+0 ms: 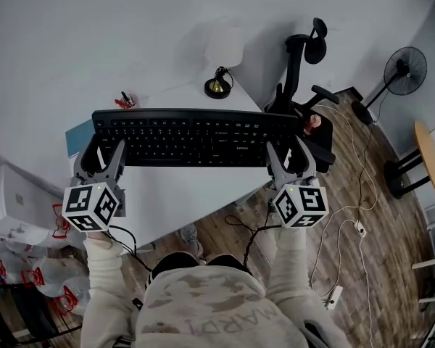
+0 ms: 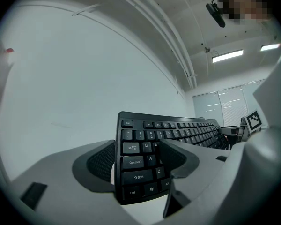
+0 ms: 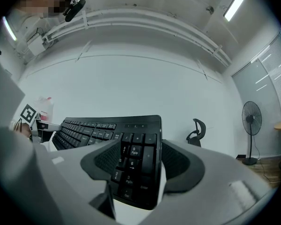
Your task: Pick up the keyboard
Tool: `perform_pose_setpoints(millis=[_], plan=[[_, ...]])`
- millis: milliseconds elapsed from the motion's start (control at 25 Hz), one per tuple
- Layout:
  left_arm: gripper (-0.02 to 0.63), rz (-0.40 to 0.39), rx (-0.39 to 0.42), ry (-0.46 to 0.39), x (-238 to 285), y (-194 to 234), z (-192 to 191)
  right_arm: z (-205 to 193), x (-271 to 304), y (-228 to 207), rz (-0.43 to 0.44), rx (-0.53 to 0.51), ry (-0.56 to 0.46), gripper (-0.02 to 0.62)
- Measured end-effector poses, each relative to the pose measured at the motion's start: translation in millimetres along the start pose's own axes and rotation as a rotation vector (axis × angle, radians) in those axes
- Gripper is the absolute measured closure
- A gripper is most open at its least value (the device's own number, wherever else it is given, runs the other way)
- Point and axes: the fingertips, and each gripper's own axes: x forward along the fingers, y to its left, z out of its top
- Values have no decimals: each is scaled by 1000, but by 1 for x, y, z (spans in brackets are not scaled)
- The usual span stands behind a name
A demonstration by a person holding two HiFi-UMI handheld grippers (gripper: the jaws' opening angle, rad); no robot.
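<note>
Both grippers clenched on the keyboard [image 1: 196,136]. I read the left gripper [image 1: 101,156] clamped over the Caps Lock/Shift end, one jaw on the keys, the other behind the edge. The right gripper [image 1: 288,156] clamps the numpad end the same way. The keyboard hangs between them above the white table [image 1: 181,194], key side up. A small lamp [image 1: 219,85] stands on the table beyond it.

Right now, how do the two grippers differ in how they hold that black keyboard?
The left gripper clamps the keyboard at its Ctrl, Shift and Caps Lock end; the right gripper clamps its number-pad end. In its own view, the left gripper's right jaw lies over the keys; the right gripper's left jaw does. Both are shut on the keyboard, one jaw behind it.
</note>
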Motion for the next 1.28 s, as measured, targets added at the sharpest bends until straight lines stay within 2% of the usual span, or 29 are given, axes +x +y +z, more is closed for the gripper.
perform_pose_setpoints(millis=[640,1280], plan=[[305,-8,5,-60,-9,-3,15,18,-10,4,2,-18,-62,311],[305,-15,1,-58,-6,-4,13,17,-11,4,-3,-23,-71,311]])
